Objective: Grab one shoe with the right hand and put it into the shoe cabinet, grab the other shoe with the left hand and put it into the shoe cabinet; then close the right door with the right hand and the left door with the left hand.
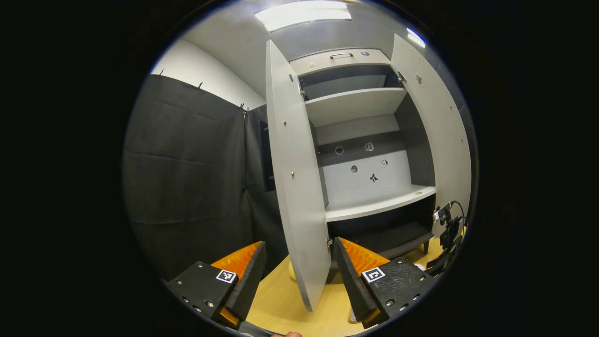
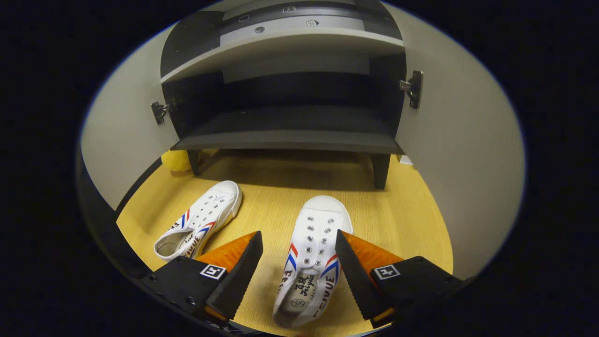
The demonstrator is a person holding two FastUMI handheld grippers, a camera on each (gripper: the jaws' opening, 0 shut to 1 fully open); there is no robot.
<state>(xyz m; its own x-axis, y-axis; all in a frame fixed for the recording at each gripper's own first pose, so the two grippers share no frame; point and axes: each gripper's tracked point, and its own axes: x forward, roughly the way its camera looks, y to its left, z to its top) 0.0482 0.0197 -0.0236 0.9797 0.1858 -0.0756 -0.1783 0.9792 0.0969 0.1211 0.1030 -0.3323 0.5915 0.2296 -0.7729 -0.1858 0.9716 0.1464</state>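
1. Left gripper (image 1: 297, 276): jaws are spread wide and hold nothing. It is raised at the bottom of the left gripper view, with the left door (image 1: 295, 187) edge-on between its fingers and the shoe cabinet (image 1: 369, 140) open beyond.
2. Right gripper (image 2: 297, 276): jaws are wide and empty, straddling the near shoe (image 2: 311, 262) at bottom centre of the right gripper view; contact cannot be confirmed.
3. A second shoe (image 2: 199, 220) lies at lower left, apart from the first.
4. The bottom shelf (image 2: 290, 133) is seen above centre, unoccupied; the right door (image 2: 458, 154) stands open at right.
5. Recommended: the fingers should be lowered evenly over both sidewalls at midfoot, then closed squarely so the shoe is not twisted.
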